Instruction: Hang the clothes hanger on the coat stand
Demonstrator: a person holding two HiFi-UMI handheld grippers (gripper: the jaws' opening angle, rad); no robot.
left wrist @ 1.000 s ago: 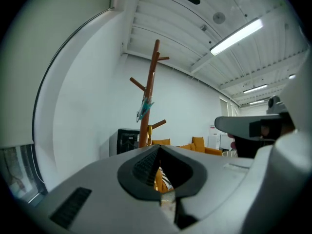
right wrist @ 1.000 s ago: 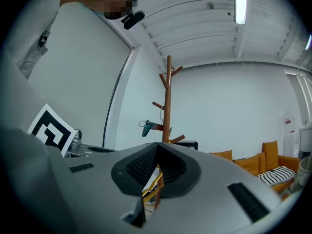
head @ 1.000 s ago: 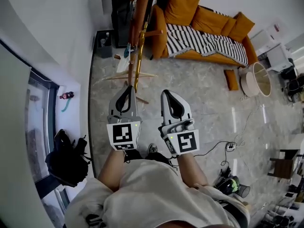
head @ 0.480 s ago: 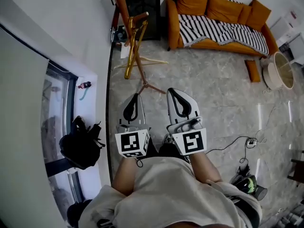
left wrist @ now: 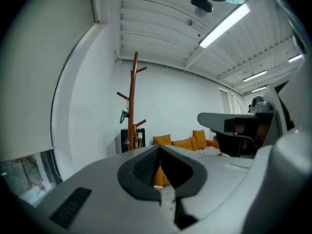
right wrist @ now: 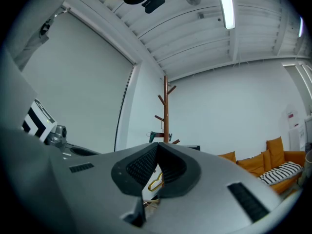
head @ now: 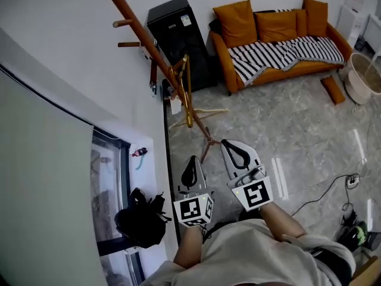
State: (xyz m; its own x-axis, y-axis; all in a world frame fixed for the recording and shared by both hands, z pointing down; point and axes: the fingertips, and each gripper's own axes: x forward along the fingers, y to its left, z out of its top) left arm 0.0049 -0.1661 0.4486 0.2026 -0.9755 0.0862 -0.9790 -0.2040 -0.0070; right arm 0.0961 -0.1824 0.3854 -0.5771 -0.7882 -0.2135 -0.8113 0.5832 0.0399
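The left gripper (head: 191, 161) and right gripper (head: 231, 144) have their fingers pressed together, empty. Well ahead of the fingertips, a pale clothes hanger (head: 202, 113) lies at the foot of the coat stand (head: 143, 37). It is probably light, stiff and smooth, best pinched at its neck.

left gripper (left wrist: 159, 151) jaws closed tip to tip, nothing gripped. coat stand (left wrist: 132, 101) upright straight ahead against the white wall. black cabinet (left wrist: 126, 141) just behind its base, orange sofa (left wrist: 183, 143) to its right, window (left wrist: 27, 174) well to its left.
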